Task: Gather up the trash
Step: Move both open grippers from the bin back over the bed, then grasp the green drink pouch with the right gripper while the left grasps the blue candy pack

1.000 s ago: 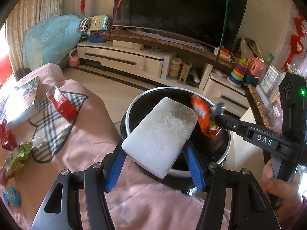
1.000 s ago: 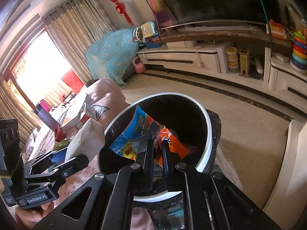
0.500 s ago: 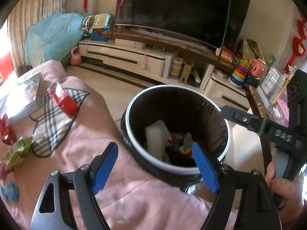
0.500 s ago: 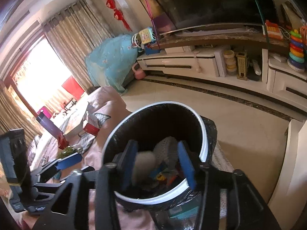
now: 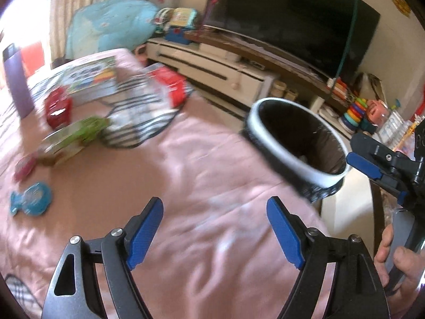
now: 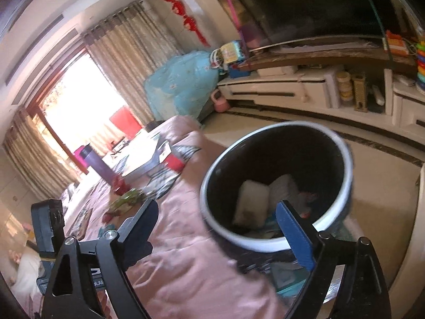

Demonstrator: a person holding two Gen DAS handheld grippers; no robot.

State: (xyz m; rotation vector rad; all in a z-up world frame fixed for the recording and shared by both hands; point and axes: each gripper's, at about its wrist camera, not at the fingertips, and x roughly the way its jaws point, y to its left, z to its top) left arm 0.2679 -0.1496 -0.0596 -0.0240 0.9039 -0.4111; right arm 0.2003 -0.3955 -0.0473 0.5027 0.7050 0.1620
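Two hand-held grippers empty, more trash waiting on the pink cloth.
From the left: a blue fish-shaped scrap [image 5: 31, 198], a green wrapper [image 5: 74, 135] and a red packet [image 5: 170, 84] lie loose on the pink cloth [image 5: 212, 186]. The left hand-held gripper [image 5: 215, 235] hangs released above bare cloth; it should probably settle over one wrapper before closing. At right, the right hand-held gripper [image 6: 223, 235] is opening, nothing between its jaws, beside the bin [image 6: 342, 143] holding dropped trash.
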